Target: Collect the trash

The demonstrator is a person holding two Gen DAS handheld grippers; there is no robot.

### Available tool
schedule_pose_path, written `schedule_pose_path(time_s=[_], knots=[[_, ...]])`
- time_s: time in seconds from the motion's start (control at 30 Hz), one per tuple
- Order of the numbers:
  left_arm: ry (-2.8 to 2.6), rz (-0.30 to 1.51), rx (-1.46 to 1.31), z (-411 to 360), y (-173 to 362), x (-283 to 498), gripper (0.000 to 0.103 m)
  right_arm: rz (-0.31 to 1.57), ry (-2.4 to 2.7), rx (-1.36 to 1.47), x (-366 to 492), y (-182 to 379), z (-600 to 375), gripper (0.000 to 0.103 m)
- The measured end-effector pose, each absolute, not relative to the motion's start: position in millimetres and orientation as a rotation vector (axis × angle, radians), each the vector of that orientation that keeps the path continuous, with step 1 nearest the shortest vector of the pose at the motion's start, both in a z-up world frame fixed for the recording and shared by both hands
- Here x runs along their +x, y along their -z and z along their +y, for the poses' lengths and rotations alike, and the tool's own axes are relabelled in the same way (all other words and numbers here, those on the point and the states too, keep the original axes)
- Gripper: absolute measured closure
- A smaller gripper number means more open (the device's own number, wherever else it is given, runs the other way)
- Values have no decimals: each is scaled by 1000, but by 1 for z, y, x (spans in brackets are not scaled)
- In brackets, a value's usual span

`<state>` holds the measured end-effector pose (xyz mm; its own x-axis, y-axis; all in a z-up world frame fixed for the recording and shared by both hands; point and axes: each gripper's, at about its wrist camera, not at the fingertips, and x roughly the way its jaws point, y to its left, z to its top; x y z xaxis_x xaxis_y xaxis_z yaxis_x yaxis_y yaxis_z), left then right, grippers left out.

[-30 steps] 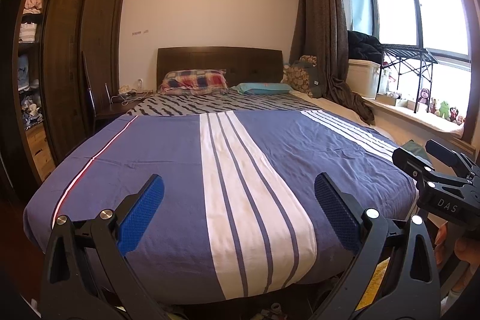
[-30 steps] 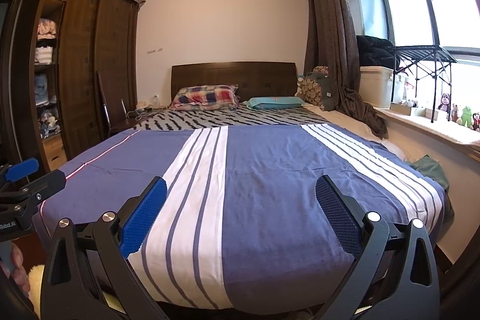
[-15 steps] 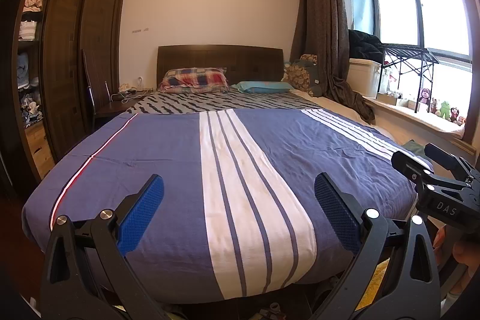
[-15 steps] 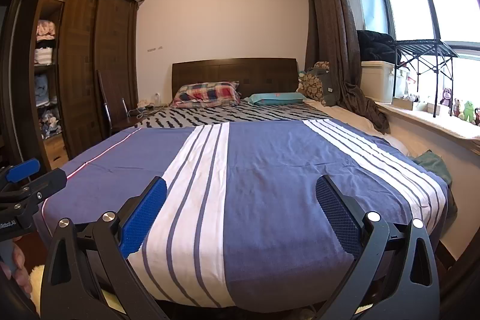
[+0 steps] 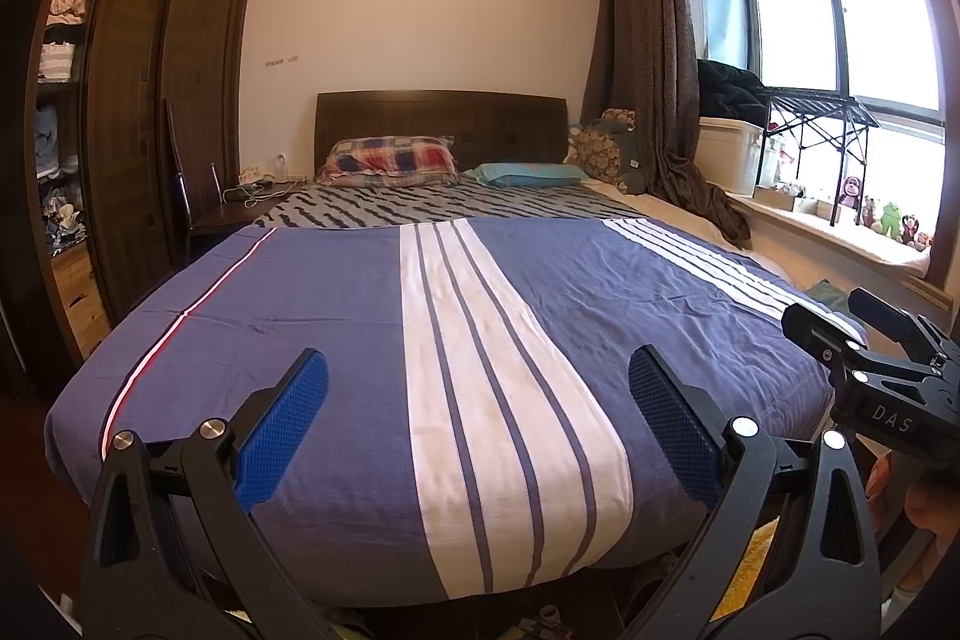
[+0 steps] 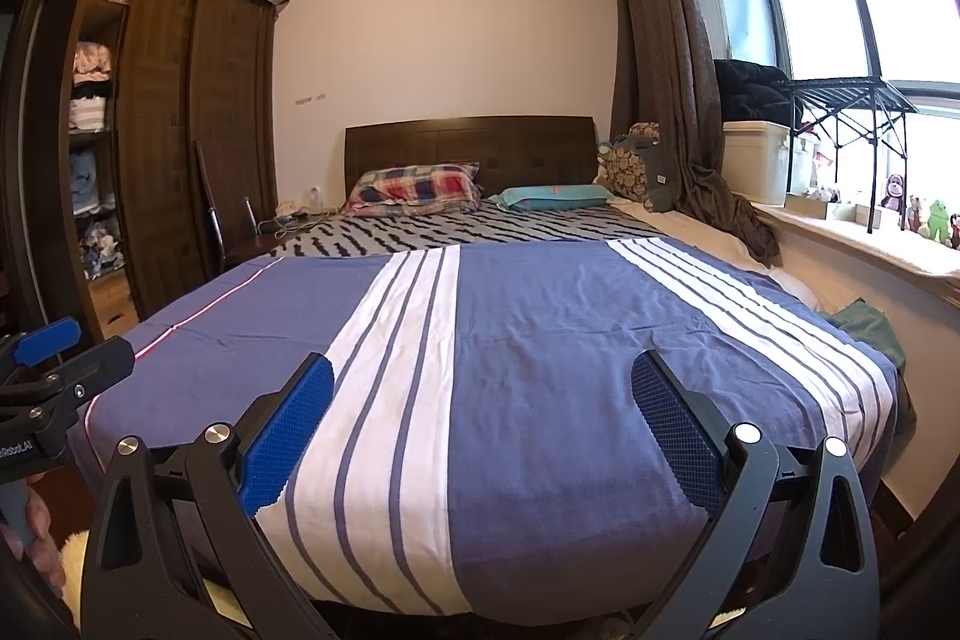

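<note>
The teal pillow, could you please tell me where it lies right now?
In both views the teal pillow lies at the bed's head, right of the plaid pillow, below the headboard.

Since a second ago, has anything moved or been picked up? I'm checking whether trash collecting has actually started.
Almost nothing. Both views tilted slightly down, so the bed sits a little higher in frame. The left gripper and right gripper stay open and empty at the foot of the bed; nothing was grasped or released. The quilt and plaid pillow are unchanged.
</note>
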<state>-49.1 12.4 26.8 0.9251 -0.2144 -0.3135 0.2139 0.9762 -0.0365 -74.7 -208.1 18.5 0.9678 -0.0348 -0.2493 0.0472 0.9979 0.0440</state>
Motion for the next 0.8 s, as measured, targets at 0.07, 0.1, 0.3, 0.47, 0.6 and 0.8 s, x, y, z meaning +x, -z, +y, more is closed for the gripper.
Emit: schedule_pose_path(time_s=[0.07, 0.1, 0.3, 0.47, 0.6, 0.8], knots=[[219, 322, -2, 12, -27, -49, 8, 251, 40, 50, -75, -19, -208, 3], [219, 322, -1, 12, -27, -49, 8, 251, 38, 51, -75, -18, -208, 3], [218, 323, -2, 12, -27, -48, 8, 254, 35, 50, -74, -17, -207, 3], [213, 325, -4, 12, -26, -47, 8, 259, 32, 50, -73, -16, -205, 3], [211, 326, -5, 11, -25, -47, 8, 259, 31, 50, -73, -16, -205, 3], [208, 327, -6, 11, -25, -46, 8, 261, 29, 51, -72, -15, -204, 3]])
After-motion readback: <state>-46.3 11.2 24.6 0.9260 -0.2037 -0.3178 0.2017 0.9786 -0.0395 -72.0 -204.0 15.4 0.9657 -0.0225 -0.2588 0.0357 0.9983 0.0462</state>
